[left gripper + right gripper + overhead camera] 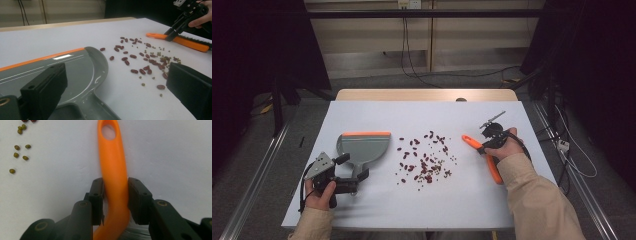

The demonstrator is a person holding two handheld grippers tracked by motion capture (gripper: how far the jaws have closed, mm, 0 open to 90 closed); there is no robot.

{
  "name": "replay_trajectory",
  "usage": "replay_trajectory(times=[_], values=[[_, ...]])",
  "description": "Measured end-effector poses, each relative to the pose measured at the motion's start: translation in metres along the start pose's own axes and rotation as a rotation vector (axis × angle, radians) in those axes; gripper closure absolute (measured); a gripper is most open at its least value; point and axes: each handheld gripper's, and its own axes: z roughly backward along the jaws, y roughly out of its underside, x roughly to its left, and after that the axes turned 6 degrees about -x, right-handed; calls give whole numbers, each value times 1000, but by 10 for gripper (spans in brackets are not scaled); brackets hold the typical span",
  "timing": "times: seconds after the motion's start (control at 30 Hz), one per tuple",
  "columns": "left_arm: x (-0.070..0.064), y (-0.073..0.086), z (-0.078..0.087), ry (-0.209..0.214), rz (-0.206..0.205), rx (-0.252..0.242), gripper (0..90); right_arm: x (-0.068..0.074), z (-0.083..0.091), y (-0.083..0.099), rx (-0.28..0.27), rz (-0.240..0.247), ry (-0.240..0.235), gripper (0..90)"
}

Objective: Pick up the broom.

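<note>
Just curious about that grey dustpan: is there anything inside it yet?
The dustpan looks bare inside, just shiny grey plastic, while the beans lie scattered on the white table beside it. The left gripper jaw hides part of the pan's near side.

Lab: black-curtained recording table [362,200]

No text, label, brand, number or sign is legible.

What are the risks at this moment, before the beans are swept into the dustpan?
The right gripper clamps the orange brush on its narrow, curved handle, so it may twist while sweeping. The left gripper is open around the dustpan handle, so the pan could slide. The small green beans may roll off the table.
</note>
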Motion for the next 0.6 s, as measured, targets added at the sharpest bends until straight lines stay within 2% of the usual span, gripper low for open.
replay_trajectory(times=[0.13, 0.33, 0.6], values=[[0, 0, 0, 3, -3, -2, 32, -2, -2, -4, 30, -22, -16, 667], [0, -1, -1, 4, -7, -2, 34, -7, -4, -12, 84, -28, -35, 694], [1, -1, 1, -3, -4, -9, 34, -8, -1, -7, 31, -37, -42, 699]])
